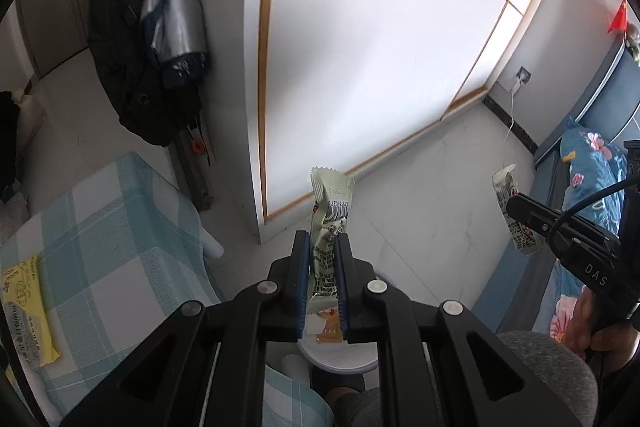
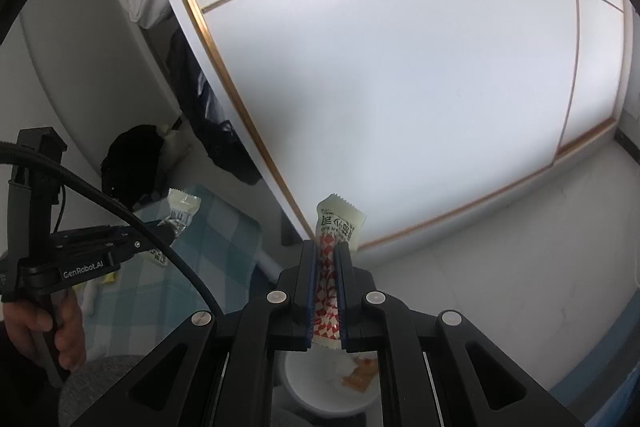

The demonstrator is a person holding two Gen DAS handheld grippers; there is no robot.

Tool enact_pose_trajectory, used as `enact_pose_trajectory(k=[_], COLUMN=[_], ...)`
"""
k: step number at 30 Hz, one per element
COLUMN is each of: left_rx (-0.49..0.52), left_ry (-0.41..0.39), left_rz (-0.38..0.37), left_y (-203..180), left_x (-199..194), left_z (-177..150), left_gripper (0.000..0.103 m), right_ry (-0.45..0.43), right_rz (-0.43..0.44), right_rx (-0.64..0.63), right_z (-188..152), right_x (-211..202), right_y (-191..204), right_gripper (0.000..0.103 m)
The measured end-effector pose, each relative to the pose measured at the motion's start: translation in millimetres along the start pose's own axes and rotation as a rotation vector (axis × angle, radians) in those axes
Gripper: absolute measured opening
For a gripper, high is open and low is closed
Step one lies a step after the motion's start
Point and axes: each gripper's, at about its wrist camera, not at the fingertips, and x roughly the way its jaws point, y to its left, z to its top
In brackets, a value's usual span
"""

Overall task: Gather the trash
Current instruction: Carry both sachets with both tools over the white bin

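Left wrist view: my left gripper (image 1: 323, 247) is clamped on a pale green wrapper (image 1: 331, 203), and in the right wrist view my right gripper (image 2: 328, 259) is clamped on a red-checked wrapper (image 2: 334, 227). Both hang above a white bin (image 2: 296, 387) on the floor, which already holds scraps. I judge this the drop step: next I centre each wrapper over the bin's mouth and part the fingers.

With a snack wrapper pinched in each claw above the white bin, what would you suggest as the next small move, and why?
Probably lower both a little, then open. The left claw is shut on a pale green wrapper, the right claw on a red-checked wrapper, and the white bin with trash inside shows right beneath each, so the wrappers should drop in.
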Motion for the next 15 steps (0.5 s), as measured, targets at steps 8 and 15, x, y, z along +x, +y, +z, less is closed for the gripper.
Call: enact_pose_trajectory(k=[8, 15], left_rx=[0.034, 0.032], left_ry=[0.198, 0.396], left_rz=[-0.032, -0.051], left_y=[-19, -33], left_x=[59, 101], left_z=[-9, -19], left_gripper=[0.008, 0.008], right_ry=[0.128, 0.209], right_rz=[0.008, 0.080], right_rx=[0.131, 0.160], right_z=[-41, -73], right_x=[52, 93], right_y=[-43, -44], right_gripper=[0.008, 0.008])
